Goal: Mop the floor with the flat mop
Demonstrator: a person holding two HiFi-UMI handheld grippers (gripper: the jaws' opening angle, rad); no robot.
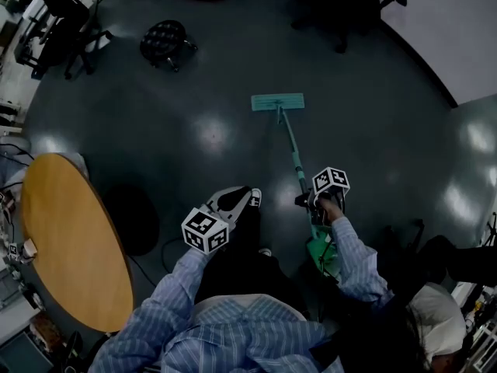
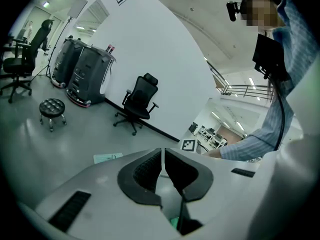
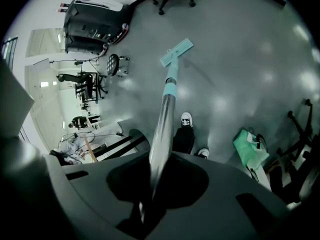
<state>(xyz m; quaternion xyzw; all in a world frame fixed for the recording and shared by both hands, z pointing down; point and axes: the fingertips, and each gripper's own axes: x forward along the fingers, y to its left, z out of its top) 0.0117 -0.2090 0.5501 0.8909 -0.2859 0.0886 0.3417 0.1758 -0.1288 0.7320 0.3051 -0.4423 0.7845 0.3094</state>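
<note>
Right gripper [image 1: 312, 202] is clamped shut on the handle [image 1: 293, 152] of the flat mop [image 1: 283, 127]. In the right gripper view the silver shaft [image 3: 161, 129] runs straight out between the jaws, both sides pressed onto it. The mop head [image 1: 277, 102] is teal and lies flat on the grey floor [image 1: 373, 130], out in the open middle, well clear of the floor's edge along the white wall [image 1: 458, 29]. The handle slants from the head back up to the right gripper. Left gripper [image 1: 247, 198] is off the mop, held in the air to the left of the handle. In its own view its jaws are almost together, only a thin slit between the black pads [image 2: 145, 170], with nothing in them. The person wears a striped blue shirt, sleeves [image 1: 353, 255] reaching to both grippers. One shoe [image 3: 186, 119] shows on the floor beside the handle. A green bag [image 1: 324, 255] sits on the floor just behind the right gripper. A round wooden surface [image 1: 70, 239] stands at the person's left. A black stool [image 1: 165, 43] stands well beyond the mop head on the left, and a black office chair [image 2: 140, 101] stands by the wall.
</note>
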